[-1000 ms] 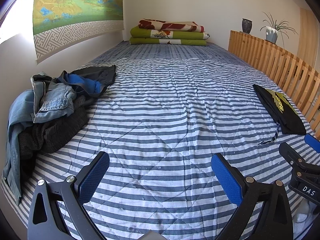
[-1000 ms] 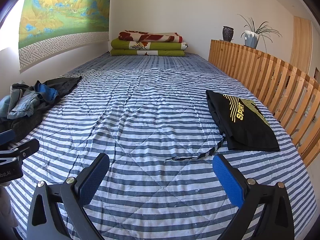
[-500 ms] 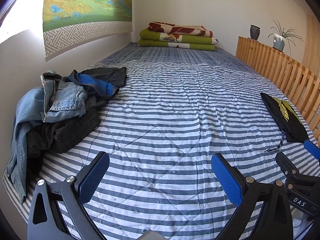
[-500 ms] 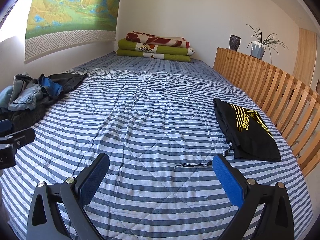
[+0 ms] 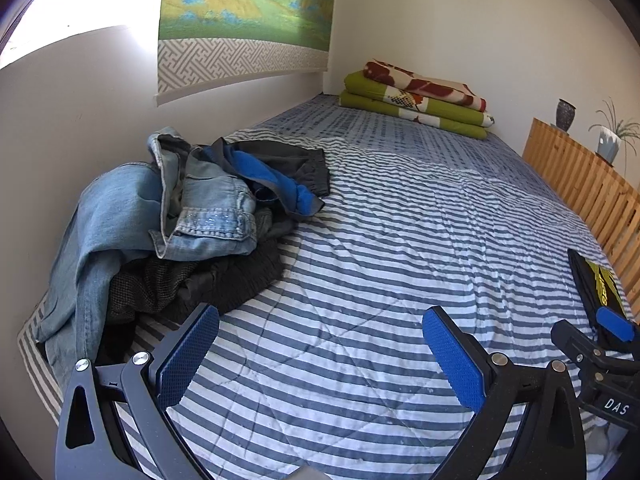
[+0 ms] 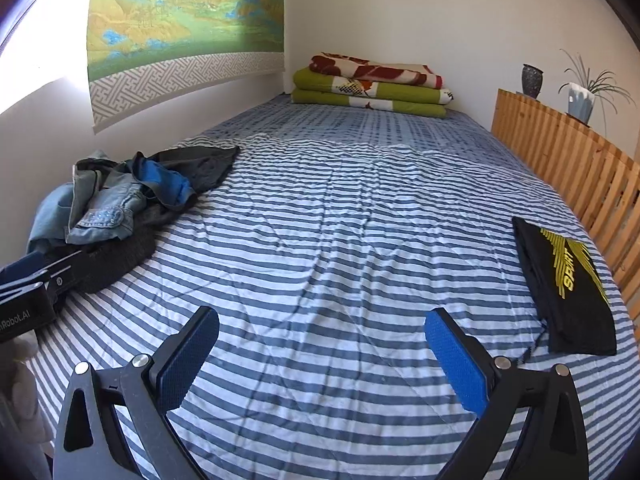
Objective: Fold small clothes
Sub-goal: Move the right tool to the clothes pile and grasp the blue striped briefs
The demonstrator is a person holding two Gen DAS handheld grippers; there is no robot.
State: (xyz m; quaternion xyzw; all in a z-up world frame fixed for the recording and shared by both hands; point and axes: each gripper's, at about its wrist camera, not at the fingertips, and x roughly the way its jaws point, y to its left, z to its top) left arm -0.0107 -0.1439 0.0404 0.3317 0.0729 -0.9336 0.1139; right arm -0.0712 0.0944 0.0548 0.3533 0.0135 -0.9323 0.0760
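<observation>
A heap of unfolded clothes (image 5: pixel 188 216) lies at the bed's left edge by the wall: pale denim, a dark garment with blue lining, dark knit beneath. The same heap (image 6: pixel 120 208) shows at the left of the right wrist view. A folded black garment with yellow "SPORT" print (image 6: pixel 568 284) rests near the right edge, also seen at the far right (image 5: pixel 596 292) in the left wrist view. My left gripper (image 5: pixel 320 354) hovers open over the striped cover, just right of the heap. My right gripper (image 6: pixel 322 354) is open over the cover's middle, holding nothing.
The striped quilt (image 6: pixel 340 220) covers the whole bed. Folded green and red blankets (image 6: pixel 372 84) are stacked at the head. A wooden slatted rail (image 6: pixel 560 160) runs along the right side, with a vase and a potted plant (image 6: pixel 580 92) on it. A wall hanging (image 6: pixel 184 12) is on the left wall.
Both grippers have swung to the left; the clothes heap has come nearer and more central in the left wrist view, and the black folded garment has slid toward the right edge.
</observation>
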